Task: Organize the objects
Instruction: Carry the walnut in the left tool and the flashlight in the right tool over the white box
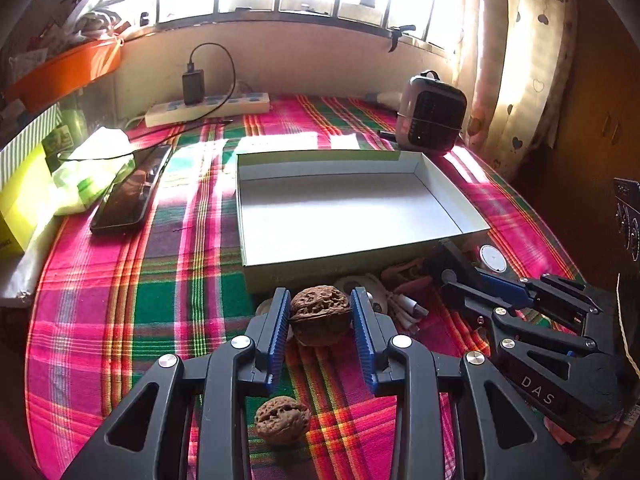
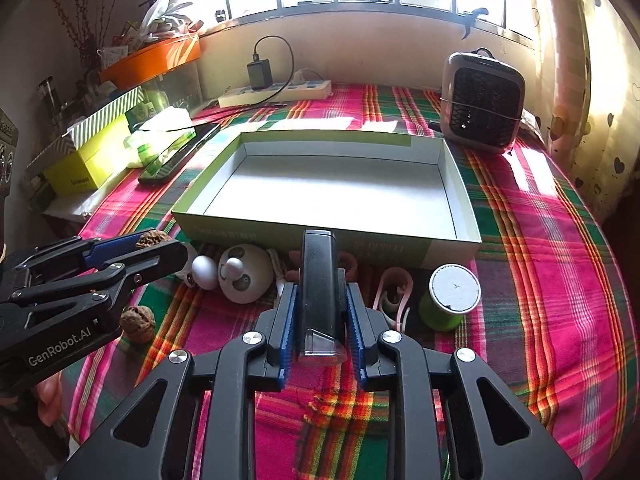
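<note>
plaid cloth (image 2: 540, 240) covered the table; glare washed out the window at the top. the left gripper (image 1: 320, 314) clenched a walnut (image 1: 320, 314) at lower centre, the right gripper (image 2: 320, 312) clasped a black lighter-like stick (image 2: 318, 280), both before the empty box (image 2: 460, 200). a second walnut (image 1: 282, 420) lay below, partly hidden.

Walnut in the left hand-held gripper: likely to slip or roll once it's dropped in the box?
The brown wrinkled walnut looks rigid, and its ridged shell probably bites well against the left hand-held gripper's ribbed blue pads. Being rounded, it will likely roll a little on the smooth white floor of the shallow green cardboard box; its walls should stop it.
</note>
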Demonstrator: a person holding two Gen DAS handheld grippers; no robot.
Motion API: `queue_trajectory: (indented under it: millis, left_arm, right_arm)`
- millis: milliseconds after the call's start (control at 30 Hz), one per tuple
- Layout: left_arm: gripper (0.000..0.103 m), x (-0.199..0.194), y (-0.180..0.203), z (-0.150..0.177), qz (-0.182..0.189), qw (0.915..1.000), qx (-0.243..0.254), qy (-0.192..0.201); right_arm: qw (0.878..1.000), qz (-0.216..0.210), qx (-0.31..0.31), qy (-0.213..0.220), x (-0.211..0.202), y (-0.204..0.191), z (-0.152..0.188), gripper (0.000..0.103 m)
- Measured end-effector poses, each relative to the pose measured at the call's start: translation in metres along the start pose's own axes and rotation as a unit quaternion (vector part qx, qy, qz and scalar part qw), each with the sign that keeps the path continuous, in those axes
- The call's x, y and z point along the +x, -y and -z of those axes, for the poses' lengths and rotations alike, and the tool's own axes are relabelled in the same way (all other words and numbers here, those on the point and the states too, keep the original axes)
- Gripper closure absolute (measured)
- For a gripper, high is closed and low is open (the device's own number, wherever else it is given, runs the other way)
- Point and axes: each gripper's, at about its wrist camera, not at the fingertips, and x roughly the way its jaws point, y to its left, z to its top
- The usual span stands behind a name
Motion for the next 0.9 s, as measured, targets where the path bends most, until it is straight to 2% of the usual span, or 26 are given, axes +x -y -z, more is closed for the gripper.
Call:
queue_trajectory:
  millis: [167,433,900]
  left_arm:
    - [0.074,0.006,-0.004,-0.02,-0.003,1.0,-0.001,0.006]
    - [0.074,0.032,-0.011,-0.051,-0.01,0.9999,0.01,-0.001]
    - [0.074,0.096,-0.021,-0.089,-0.025,0.9989,0.013,-0.039]
  right_arm:
    - [1.0,-0.004,-0.008,0.007,0.003,0.0,-0.021,0.078]
    - [1.0,-0.008,-0.008,-0.008,0.029,0.005,-0.051,0.078]
    - [0.999,-0.003,0.001,-0.043,0.087,0.016,-0.083,0.078]
